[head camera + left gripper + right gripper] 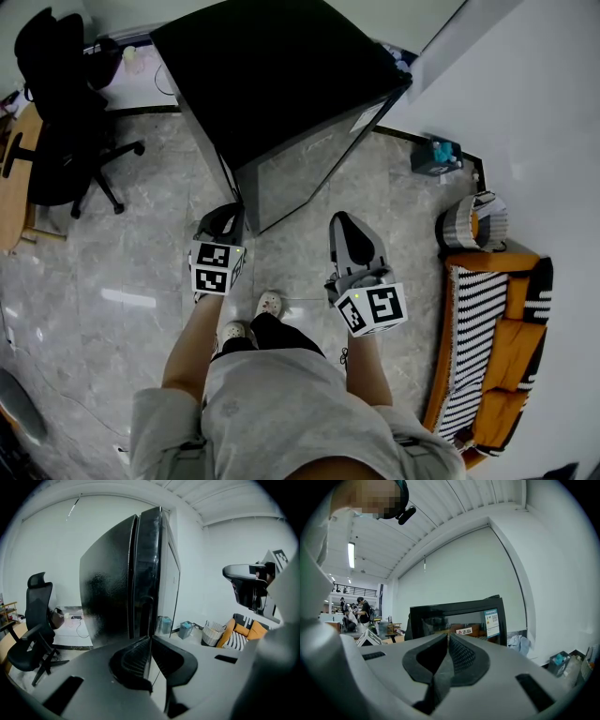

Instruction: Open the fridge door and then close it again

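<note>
Our left gripper (226, 218) and right gripper (343, 223) sit pinched together, empty; we'd part the left, then catch the fridge (281, 84) door's edge.

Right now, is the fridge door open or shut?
Shut: the fridge door lies flush against the fridge body, with no gap and no interior showing.

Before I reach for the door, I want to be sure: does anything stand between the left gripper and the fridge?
Nothing visible does. The left gripper, jaws together and empty, faces the fridge with only floor between them. The office chair stands off to the left, out of the path.
</note>
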`<move>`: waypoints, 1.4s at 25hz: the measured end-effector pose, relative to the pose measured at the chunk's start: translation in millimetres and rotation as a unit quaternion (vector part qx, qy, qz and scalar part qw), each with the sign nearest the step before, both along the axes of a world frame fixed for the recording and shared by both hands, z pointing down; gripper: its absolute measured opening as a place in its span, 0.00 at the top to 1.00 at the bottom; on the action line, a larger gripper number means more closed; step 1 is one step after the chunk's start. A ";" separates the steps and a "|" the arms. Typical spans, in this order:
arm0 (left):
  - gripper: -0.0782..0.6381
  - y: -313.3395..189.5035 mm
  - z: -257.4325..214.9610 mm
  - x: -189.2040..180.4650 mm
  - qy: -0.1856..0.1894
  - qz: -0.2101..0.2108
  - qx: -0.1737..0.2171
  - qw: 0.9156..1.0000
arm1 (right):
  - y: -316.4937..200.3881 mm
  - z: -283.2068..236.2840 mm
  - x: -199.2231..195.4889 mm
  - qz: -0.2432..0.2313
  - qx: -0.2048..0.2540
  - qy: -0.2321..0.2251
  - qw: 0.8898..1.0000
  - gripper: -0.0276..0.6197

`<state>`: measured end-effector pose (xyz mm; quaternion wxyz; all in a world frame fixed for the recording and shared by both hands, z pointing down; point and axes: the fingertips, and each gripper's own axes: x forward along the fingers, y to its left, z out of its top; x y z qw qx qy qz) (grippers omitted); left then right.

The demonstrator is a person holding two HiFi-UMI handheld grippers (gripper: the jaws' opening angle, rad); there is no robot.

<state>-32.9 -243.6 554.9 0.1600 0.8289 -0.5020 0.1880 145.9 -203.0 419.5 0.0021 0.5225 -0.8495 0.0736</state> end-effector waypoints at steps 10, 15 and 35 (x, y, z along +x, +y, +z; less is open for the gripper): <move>0.86 25.3 -52.8 -1.3 0.018 0.041 0.071 0.997 | 11.8 -14.9 -23.0 -0.011 0.015 0.003 1.000 0.92; 0.87 39.1 -85.1 -11.5 0.045 0.037 0.103 0.993 | 21.4 -25.1 -34.1 -0.011 0.025 0.005 1.000 0.92; 0.87 113.1 -166.2 -62.5 0.092 0.047 0.194 0.975 | 95.6 -58.9 -66.3 0.035 0.062 0.021 0.997 0.92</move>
